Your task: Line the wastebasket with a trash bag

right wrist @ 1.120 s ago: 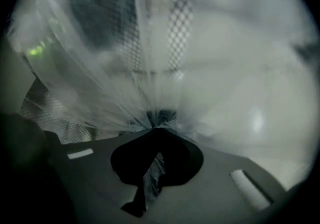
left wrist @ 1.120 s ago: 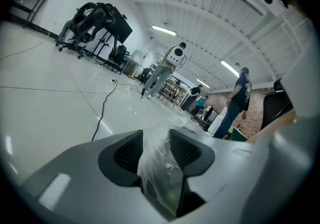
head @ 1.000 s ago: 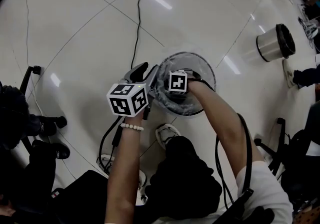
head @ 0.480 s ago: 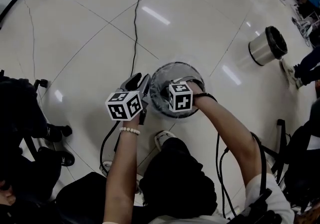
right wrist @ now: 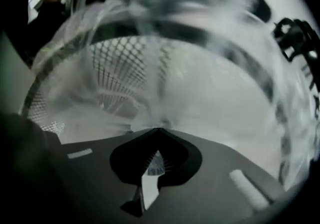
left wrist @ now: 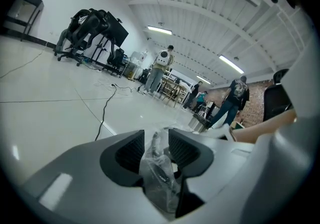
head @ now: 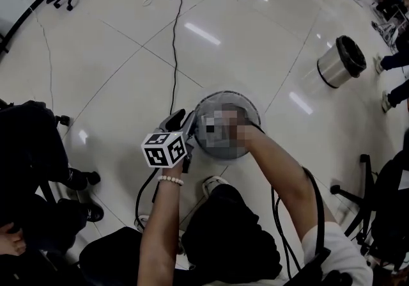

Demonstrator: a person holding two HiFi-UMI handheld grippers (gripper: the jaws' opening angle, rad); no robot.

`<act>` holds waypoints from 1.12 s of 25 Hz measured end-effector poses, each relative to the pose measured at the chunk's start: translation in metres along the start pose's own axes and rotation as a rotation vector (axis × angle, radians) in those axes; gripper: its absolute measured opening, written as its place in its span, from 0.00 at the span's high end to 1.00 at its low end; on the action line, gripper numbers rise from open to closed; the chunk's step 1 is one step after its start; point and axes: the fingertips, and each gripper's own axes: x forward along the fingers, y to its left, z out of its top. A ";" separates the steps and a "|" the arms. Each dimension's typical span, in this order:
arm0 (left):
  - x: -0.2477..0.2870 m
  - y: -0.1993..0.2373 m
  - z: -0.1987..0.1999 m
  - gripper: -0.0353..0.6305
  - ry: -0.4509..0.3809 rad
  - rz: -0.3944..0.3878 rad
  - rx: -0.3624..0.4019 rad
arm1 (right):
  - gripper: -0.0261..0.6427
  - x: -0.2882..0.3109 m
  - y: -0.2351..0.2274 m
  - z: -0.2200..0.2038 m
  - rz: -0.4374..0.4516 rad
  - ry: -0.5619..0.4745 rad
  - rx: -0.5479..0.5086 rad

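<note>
Lining in progress. Wastebasket (head: 250, 104) is on the floor at your feet. Left gripper (left wrist: 156, 140) fingers clamp a bunch of trash bag (left wrist: 159, 175) at its rim. Right gripper (right wrist: 156, 131) fingers are closed tip to tip, inside the bag. Likely next: stretch film over the rim, gently.

Person in a white top and black trousers, with a grey two-jaw gripper in each hand

The grey moulded-plastic left gripper (left wrist: 156, 137) has ribbed black pads (left wrist: 131, 150) set in scooped hollows. It carries a white cube with black square markers (head: 164, 149). The grey right gripper (right wrist: 156, 131) has the same dark ribbed pads and a pale rectangular label (right wrist: 80, 154) on its body. The left wrist wears a string of pale round beads (head: 170, 180). The short white sleeve (head: 342, 256) covers the right shoulder and a thin black cable (head: 317, 205) loops beside that arm. The loose black trousers (head: 230, 233) end above a white sneaker (head: 211, 180).
</note>
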 end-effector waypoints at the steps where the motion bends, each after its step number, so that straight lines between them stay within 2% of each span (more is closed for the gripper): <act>1: 0.000 -0.001 -0.001 0.71 0.007 -0.004 -0.002 | 0.96 -0.005 -0.002 -0.010 0.013 -0.015 0.053; 2: 0.000 -0.003 -0.001 0.70 0.013 -0.010 -0.001 | 0.96 -0.010 -0.001 -0.021 0.025 -0.015 0.078; 4: 0.000 -0.003 -0.001 0.70 0.018 -0.019 0.003 | 0.96 -0.021 0.008 -0.026 0.025 -0.027 0.058; 6: 0.002 -0.002 -0.001 0.70 0.021 -0.019 0.009 | 0.96 -0.033 0.006 -0.029 -0.029 -0.033 0.049; 8: 0.003 -0.003 -0.002 0.70 0.027 -0.016 0.019 | 0.96 -0.042 0.002 -0.043 -0.073 0.012 0.064; 11: 0.002 -0.005 -0.002 0.70 0.032 -0.004 0.044 | 0.96 -0.061 0.025 -0.031 -0.037 -0.013 -0.037; 12: 0.002 -0.006 -0.002 0.70 0.037 0.000 0.057 | 0.96 -0.072 0.024 -0.028 -0.066 -0.036 -0.041; 13: 0.003 -0.007 -0.004 0.70 0.045 0.002 0.072 | 0.96 -0.088 0.014 -0.029 -0.127 -0.067 -0.004; 16: 0.004 -0.009 -0.006 0.68 0.075 -0.013 0.114 | 0.95 -0.150 -0.034 -0.053 -0.322 -0.213 0.225; 18: 0.005 -0.008 -0.006 0.67 0.088 -0.023 0.124 | 0.72 -0.169 -0.049 -0.080 -0.368 -0.262 0.343; 22: 0.009 -0.004 -0.010 0.67 0.104 -0.002 0.166 | 0.65 -0.158 -0.057 -0.116 -0.406 -0.342 0.522; 24: 0.012 -0.004 -0.019 0.67 0.146 -0.015 0.167 | 0.60 -0.146 -0.059 -0.127 -0.403 -0.373 0.595; 27: 0.013 -0.004 -0.043 0.68 0.230 -0.073 0.101 | 0.61 -0.121 -0.052 -0.137 -0.320 -0.395 0.681; 28: 0.013 -0.005 -0.049 0.68 0.243 -0.095 0.067 | 0.66 -0.113 -0.047 -0.139 -0.274 -0.409 0.720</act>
